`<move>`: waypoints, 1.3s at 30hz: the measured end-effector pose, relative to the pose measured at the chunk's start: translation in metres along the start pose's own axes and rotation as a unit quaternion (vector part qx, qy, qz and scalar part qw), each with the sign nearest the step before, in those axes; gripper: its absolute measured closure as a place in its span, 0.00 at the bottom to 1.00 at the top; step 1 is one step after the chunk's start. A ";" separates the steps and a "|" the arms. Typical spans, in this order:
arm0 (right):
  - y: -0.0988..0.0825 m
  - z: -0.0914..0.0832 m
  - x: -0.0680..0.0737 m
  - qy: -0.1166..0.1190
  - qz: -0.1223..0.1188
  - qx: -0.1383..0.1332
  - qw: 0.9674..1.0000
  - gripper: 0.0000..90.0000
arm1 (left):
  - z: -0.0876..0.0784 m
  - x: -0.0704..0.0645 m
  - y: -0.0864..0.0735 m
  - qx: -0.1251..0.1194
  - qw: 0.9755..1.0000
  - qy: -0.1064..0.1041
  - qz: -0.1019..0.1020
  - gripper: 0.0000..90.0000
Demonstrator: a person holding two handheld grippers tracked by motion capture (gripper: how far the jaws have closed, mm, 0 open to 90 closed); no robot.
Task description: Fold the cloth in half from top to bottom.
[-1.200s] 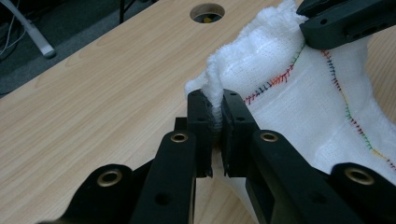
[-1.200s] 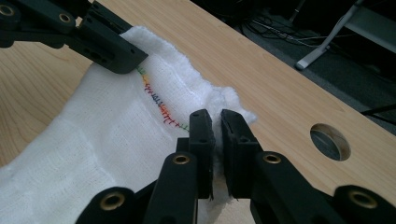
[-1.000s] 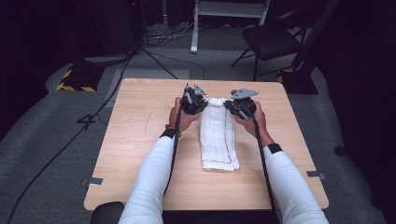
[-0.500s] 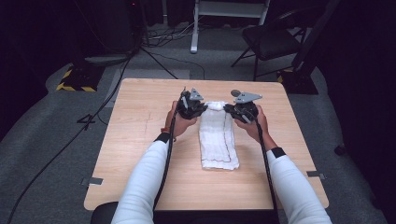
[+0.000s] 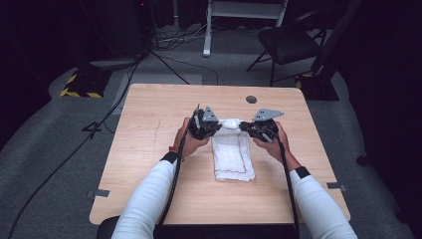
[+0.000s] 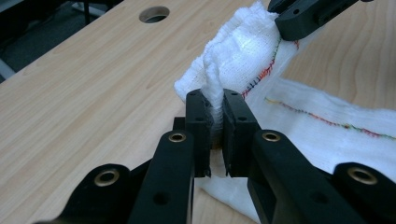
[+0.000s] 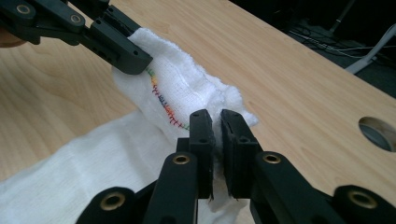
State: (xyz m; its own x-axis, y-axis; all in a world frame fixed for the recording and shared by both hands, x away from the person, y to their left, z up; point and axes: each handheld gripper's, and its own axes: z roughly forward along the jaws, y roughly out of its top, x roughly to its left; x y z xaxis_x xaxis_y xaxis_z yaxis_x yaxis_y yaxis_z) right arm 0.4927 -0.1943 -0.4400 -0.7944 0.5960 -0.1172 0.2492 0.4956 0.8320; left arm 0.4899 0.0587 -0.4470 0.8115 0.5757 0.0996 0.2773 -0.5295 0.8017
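The left gripper (image 6: 214, 126) pinches one far corner of the white cloth (image 5: 232, 155), and the right gripper (image 7: 217, 135) clamps the other far corner. Both corners sit raised above the cloth's near part, which lies flat on the tabletop (image 5: 149, 124), likely for folding the far edge toward the person.

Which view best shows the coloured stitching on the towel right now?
The left gripper view: the stitching runs long and sharp across the white towel. The right gripper view shows only a short stretch; in the high view it is a faint line.
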 end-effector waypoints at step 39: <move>-0.039 -0.050 0.046 0.080 -0.034 0.001 0.996 0.93 | -0.025 -0.065 -0.021 0.010 0.996 -0.070 0.050 0.92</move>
State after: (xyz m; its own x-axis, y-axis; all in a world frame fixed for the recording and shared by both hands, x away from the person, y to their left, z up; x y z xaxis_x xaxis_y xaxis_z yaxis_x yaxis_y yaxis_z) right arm 0.4190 -0.2182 -0.4501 -0.8877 0.4526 -0.0851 0.1927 0.5329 0.8240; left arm 0.4183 0.0478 -0.4550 0.8988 0.4283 0.0936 0.2015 -0.5931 0.7795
